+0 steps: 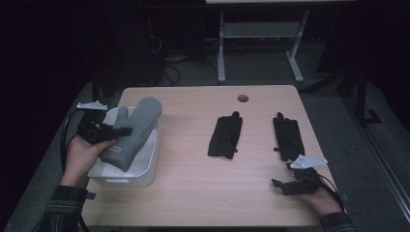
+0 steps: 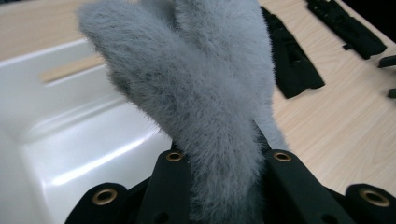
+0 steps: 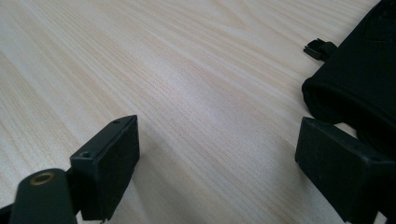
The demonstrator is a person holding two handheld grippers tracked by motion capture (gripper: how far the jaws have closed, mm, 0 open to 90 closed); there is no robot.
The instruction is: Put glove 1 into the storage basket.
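A fuzzy grey mitten [image 1: 135, 130] hangs over the white bin [image 1: 147, 166] at the table's left, and my left gripper [image 1: 121, 131] is shut on it near its cuff. Seen from the left gripper view, the grey mitten [image 2: 196, 93] rises between the two black jaws, which press on its sides, above the white bin [image 2: 70, 140]. At the front right my right gripper [image 1: 283, 186] rests open on the table. In the right gripper view its pads [image 3: 112, 154] stand wide apart over bare wood, with a black glove [image 3: 359, 79] just beyond the right jaw.
Two black gloves lie flat on the light wood table [image 1: 203, 188]: one in the middle [image 1: 226, 136], one at the right [image 1: 288, 136]. A round cable hole [image 1: 243, 98] sits near the far edge. A white desk frame [image 1: 261, 38] stands behind on the dark floor.
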